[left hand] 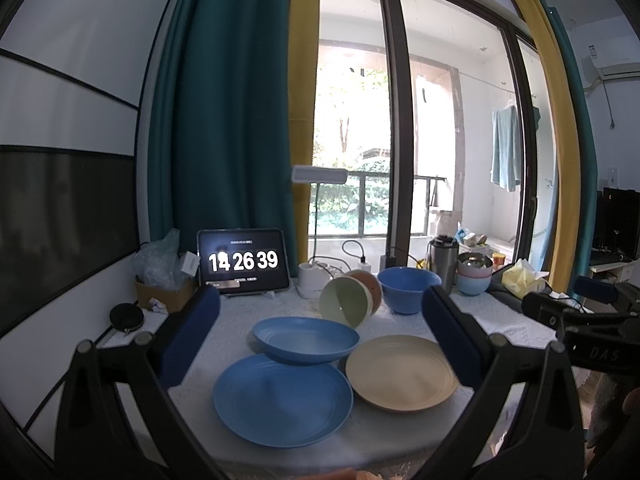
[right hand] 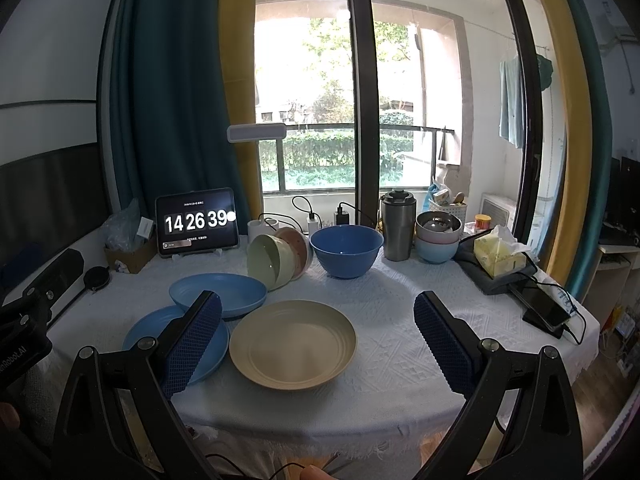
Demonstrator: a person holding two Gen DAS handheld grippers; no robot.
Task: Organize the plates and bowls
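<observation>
Left wrist view shows my left gripper (left hand: pixel 320 332) with its fingers spread wide and nothing between them, hanging above the white textured tablecloth (left hand: pixel 500 320). Below it a shallow blue plastic dish (left hand: pixel 306 340) rests partly on the rim of a flat blue plastic plate (left hand: pixel 282 400); a cream plastic plate (left hand: pixel 402 372) lies just beside them. Behind, a pale green bowl (left hand: pixel 344 300) lies tipped on its side, nested with a pink bowl (left hand: pixel 370 284), next to an upright deep blue bowl (left hand: pixel 408 288). My right gripper (right hand: pixel 318 344) is equally spread and empty, over the cream plate. Nothing looks sorted yet, I judge. I would take the cream plate by its near rim, pinching shallow and squarely, lift it level, and lower it centred onto the blue plate after clearing the overlapping dish.
</observation>
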